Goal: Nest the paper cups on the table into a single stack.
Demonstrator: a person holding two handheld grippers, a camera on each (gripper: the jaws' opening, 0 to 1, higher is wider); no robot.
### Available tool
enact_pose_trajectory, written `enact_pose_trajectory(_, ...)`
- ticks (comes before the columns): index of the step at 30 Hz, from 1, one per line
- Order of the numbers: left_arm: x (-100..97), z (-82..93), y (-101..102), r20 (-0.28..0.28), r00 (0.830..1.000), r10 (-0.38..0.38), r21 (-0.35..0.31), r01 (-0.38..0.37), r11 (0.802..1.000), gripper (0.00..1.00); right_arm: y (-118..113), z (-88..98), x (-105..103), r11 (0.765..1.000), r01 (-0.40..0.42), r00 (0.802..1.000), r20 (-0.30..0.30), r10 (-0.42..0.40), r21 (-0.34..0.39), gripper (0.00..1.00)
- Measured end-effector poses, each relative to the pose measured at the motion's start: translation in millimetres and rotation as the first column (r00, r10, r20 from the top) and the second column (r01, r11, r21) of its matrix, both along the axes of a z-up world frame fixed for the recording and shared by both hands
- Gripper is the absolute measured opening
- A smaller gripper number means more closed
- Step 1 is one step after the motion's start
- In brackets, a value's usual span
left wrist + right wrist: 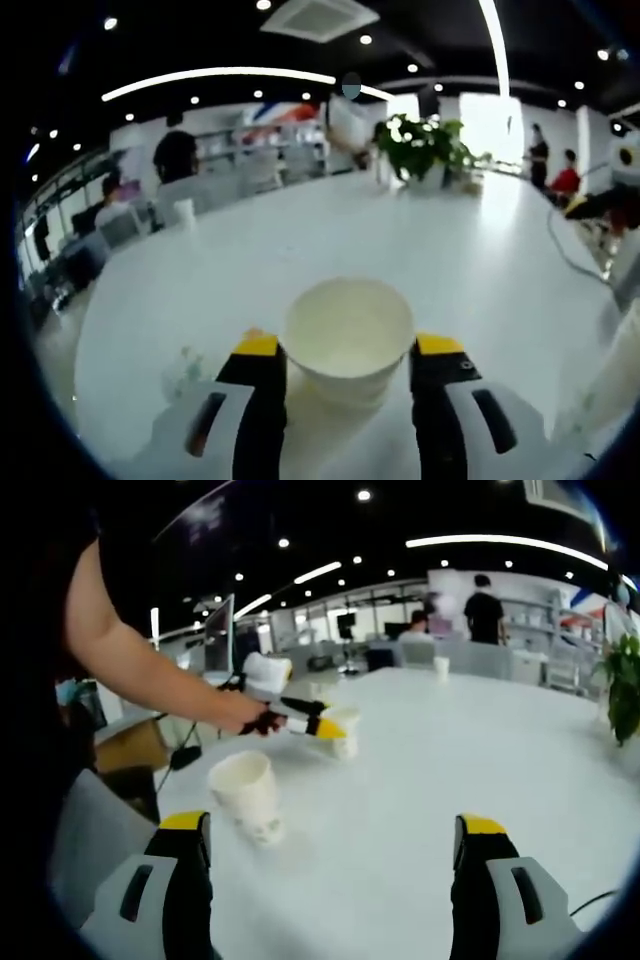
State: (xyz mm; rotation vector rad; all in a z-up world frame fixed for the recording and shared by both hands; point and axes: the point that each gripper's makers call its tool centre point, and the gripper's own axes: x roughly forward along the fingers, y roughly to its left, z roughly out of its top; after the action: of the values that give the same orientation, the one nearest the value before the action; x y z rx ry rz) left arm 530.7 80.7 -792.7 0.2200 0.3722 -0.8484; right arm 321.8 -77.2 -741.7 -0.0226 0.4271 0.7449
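A white paper cup (pixel 348 338) sits between the yellow-tipped jaws of my left gripper (pixel 348 346), which touch its sides. In the right gripper view the same gripper (pixel 322 726) reaches in from the left in a person's hand, shut on that cup (pixel 343 734) low over the white table (pixel 420 780). A second paper cup (pixel 248 795), with a green print near its base, stands upright on the table just ahead of my right gripper's left jaw. My right gripper (pixel 333 828) is wide open with nothing between its jaws. A pale cup shape (pixel 185 370) shows blurred left of my left jaw.
A potted plant (pixel 425 150) stands at the table's far side, and a cable (pixel 570 250) trails across its right part. A small cup (pixel 185 212) stands far off near the left edge. People sit and stand beyond the table.
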Motion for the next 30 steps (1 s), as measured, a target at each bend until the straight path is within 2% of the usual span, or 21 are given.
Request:
enact_pose_trajectory(17, 0.4, 2.3, 4.8, -0.003, 1.000, 0.002, -0.008, -0.002, 1.000, 0.38, 0.7, -0.6, 4.7, 1.000, -0.008, 1.000, 0.004, 0.008, -0.012, 1.00)
enact_pose_trajectory(20, 1.3, 6.7, 3.1, -0.010, 1.000, 0.011, -0.041, -0.011, 0.999, 0.38, -1.6, -1.3, 6.1, 0.999, -0.016, 1.000, 0.016, 0.016, -0.031, 1.00)
enact_pose_trajectory(30, 1.5, 9.5, 1.4, -0.004, 1.000, 0.002, -0.042, -0.003, 0.999, 0.38, -8.9, 1.5, 12.4, 0.999, -0.019, 0.998, 0.052, 0.020, -0.029, 1.00)
